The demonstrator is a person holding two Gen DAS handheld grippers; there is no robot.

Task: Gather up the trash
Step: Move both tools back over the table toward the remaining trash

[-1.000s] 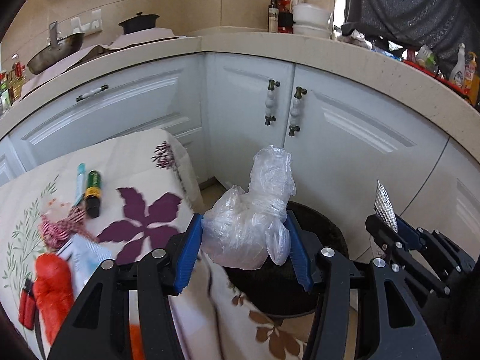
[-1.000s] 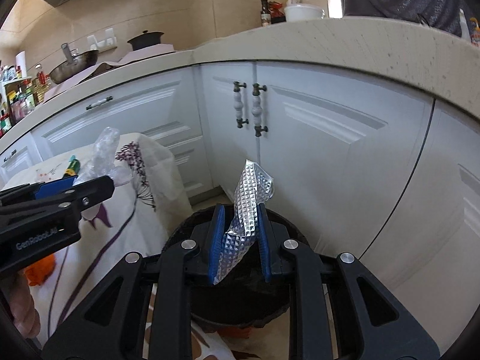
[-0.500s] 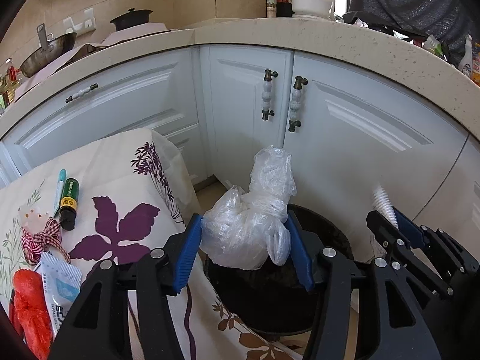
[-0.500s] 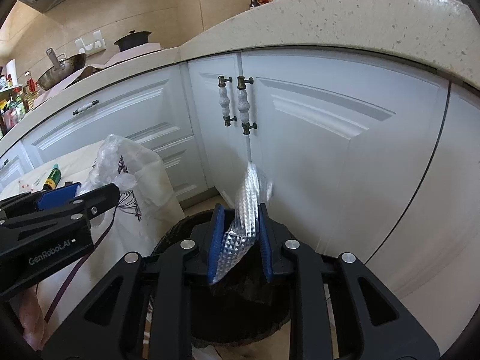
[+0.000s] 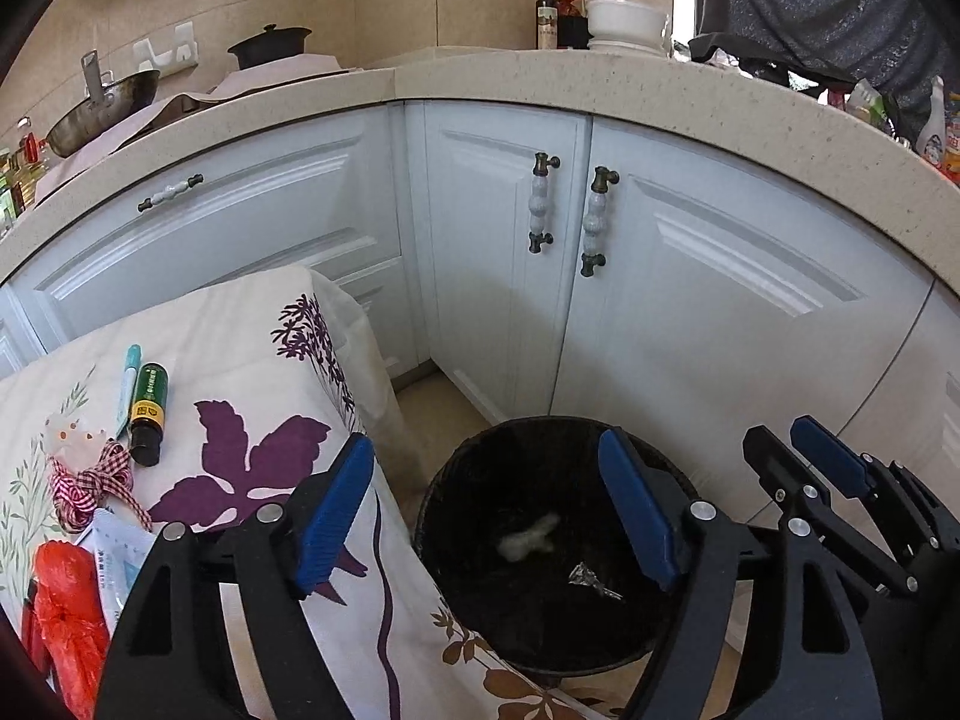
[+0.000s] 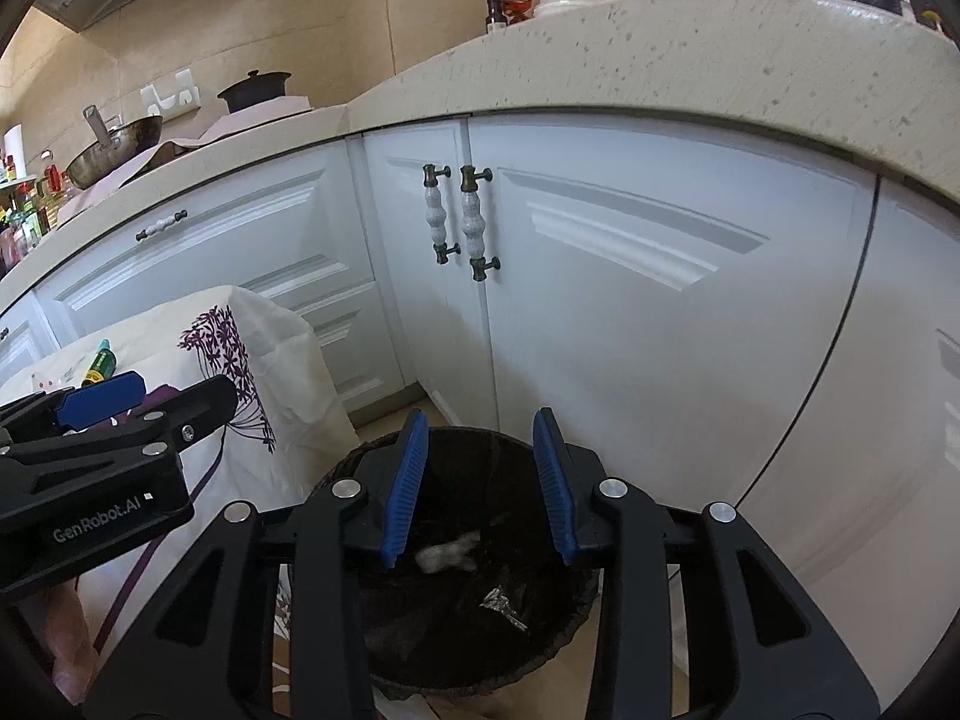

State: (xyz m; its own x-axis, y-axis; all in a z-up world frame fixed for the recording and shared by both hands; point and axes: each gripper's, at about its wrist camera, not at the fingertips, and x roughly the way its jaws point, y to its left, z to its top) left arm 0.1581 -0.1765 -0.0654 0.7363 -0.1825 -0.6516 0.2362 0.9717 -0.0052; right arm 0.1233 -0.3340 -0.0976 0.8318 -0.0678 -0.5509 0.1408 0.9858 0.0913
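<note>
Trash lies in the black bin: a blurred clear plastic bag (image 5: 528, 540) and a crumpled foil wrapper (image 5: 591, 577) low inside it. Above the bin (image 5: 456, 480) the left claw (image 5: 486, 516) is opening wide, nothing between its blue pads. The right claw (image 6: 480, 486) beside it is opening too, narrower and empty. Left of the bin, the floral-clothed table (image 5: 252, 372) carries a green bottle (image 5: 147, 414), a pen (image 5: 128, 381) and a red bag (image 5: 69, 612).

A home kitchen: white cabinets (image 5: 690, 276), stone counter (image 5: 600, 78), wok (image 5: 102, 114).
</note>
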